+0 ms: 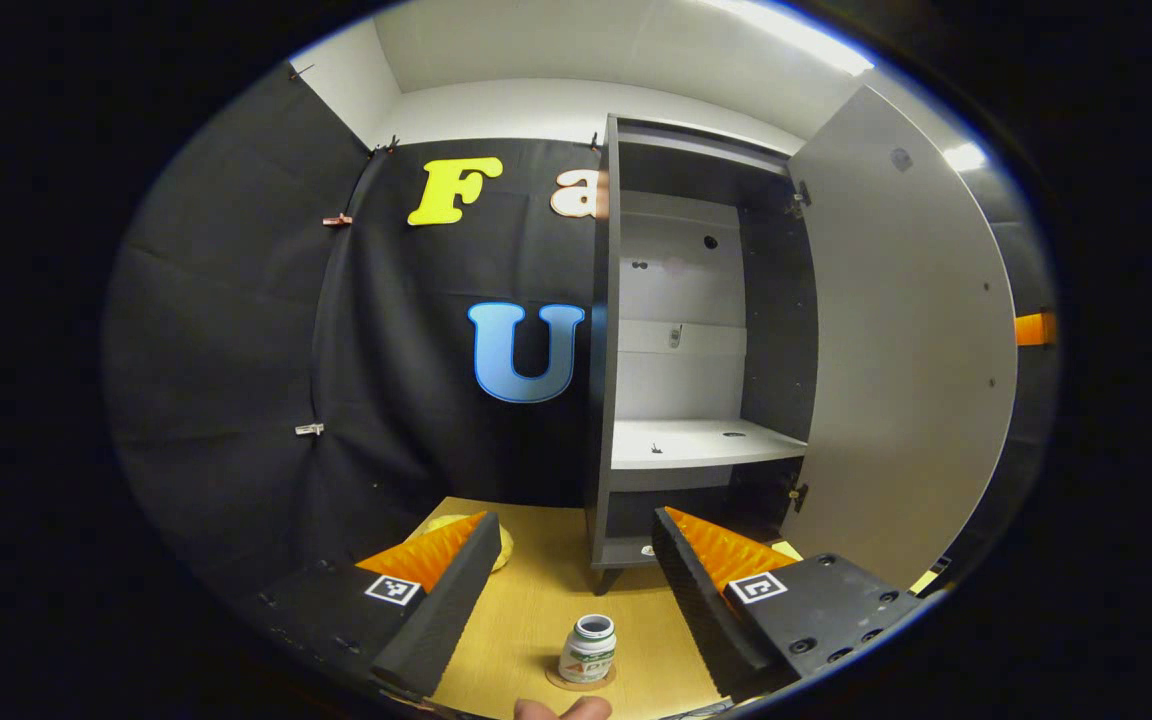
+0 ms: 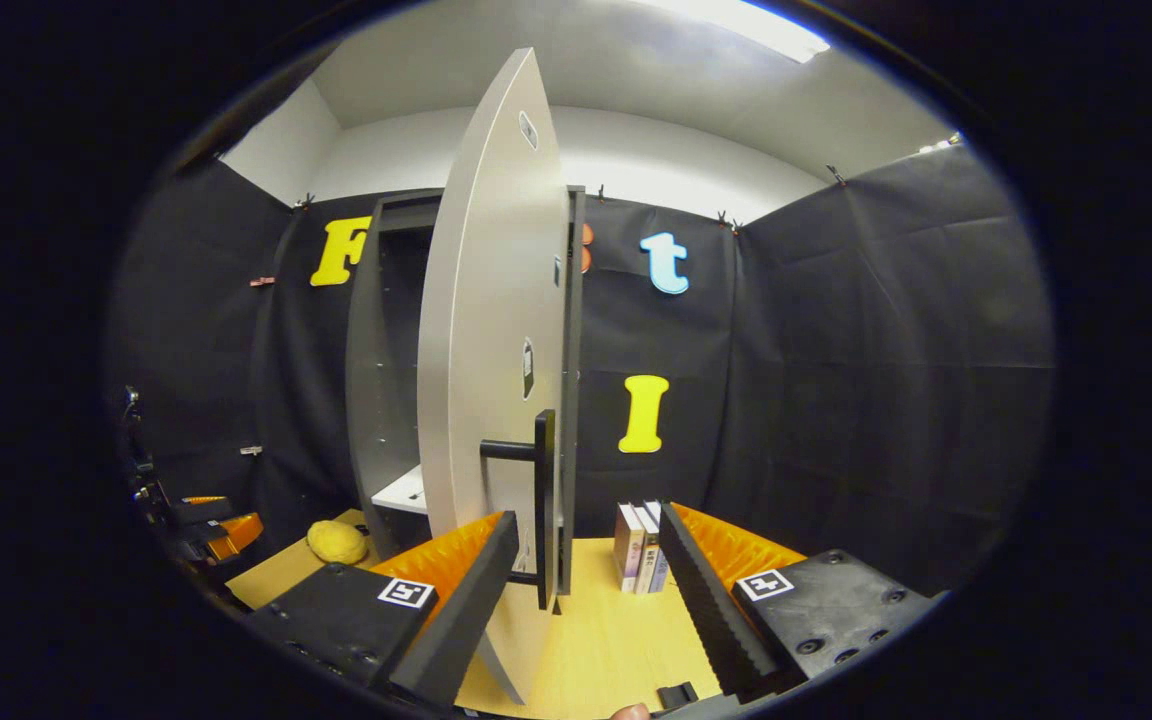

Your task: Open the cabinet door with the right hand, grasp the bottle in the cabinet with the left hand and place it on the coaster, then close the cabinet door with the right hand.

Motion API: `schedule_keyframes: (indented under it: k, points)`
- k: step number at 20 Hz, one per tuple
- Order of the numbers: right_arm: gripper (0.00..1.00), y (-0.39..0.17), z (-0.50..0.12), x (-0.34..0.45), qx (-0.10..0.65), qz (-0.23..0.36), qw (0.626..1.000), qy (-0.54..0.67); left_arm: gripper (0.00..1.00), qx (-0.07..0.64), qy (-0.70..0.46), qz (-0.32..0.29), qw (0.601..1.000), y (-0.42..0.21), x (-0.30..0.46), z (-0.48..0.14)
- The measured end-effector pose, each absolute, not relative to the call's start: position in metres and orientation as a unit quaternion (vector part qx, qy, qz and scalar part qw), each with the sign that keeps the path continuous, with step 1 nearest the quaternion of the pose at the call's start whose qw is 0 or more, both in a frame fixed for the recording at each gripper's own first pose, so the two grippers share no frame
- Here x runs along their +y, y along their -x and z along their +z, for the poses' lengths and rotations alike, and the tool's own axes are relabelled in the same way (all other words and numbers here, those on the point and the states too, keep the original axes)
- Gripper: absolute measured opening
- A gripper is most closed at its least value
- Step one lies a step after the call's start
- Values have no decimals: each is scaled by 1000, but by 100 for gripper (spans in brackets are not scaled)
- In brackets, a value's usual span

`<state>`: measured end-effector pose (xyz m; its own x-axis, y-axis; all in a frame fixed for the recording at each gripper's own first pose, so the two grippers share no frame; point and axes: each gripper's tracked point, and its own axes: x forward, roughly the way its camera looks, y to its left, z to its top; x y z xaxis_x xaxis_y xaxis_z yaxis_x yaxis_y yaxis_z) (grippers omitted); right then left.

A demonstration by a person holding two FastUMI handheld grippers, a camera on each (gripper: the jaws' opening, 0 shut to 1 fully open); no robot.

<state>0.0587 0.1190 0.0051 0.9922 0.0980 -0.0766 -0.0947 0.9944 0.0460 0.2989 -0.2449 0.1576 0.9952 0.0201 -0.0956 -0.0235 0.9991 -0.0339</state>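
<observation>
Since the bottle (image 1: pixel 588 648) is already seen standing upright on the coaster (image 1: pixel 581 681), on the worktop (image 1: pixel 536 600) in front of the cabinet (image 1: pixel 696 350), the placing step is judged done and the closing of the door (image 1: pixel 906 340) is the step in hand. In the left gripper view the left gripper (image 1: pixel 568 590) is held with its fingers spread wide and gripping nothing; the bottle lies between and below them, apart from both. A yellow soft thing (image 1: pixel 504 545) is glimpsed behind the left finger, though what it is cannot be made out. Further right, the cabinet is seen with its door swung fully open. Its shelf (image 1: pixel 696 442) carries no bottle, and the lower compartment is too dark to be read with confidence.

In the right gripper view the door is seen nearly edge-on, with the dark handle (image 2: pixel 543 510) standing out from it. The right gripper (image 2: pixel 586 590) is spread open, and the door's lower edge and handle lie between its fingers; whether either finger touches the panel cannot be told. To the right, books (image 2: pixel 641 548) stand upright on the worktop.

For the next move, the door would have to be pushed or drawn by the handle through its arc until it meets the cabinet front, with the left gripper and the bottle kept out of its sweep.
</observation>
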Motion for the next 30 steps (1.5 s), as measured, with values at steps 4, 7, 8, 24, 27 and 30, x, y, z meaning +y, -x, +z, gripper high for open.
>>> schedule_keyframes:
  k: [4,7,8,24,27,30]
  points:
    - [93,-66,4,170,40,91,994,-41,96,46,17,16,999,-299,-240,161]
    - [93,-73,5,195,35,109,993,-42,96,46,16,21,999,-296,-235,162]
    - [93,-77,5,202,35,111,992,-44,96,46,17,23,999,-295,-234,162]
    - [95,-135,1,332,20,184,981,-54,96,44,17,42,998,-305,-197,166]
    - [98,-140,-2,352,29,200,977,-64,96,39,11,40,998,-307,-195,170]
    - [98,-139,0,355,26,199,978,-64,96,40,11,38,998,-307,-193,171]
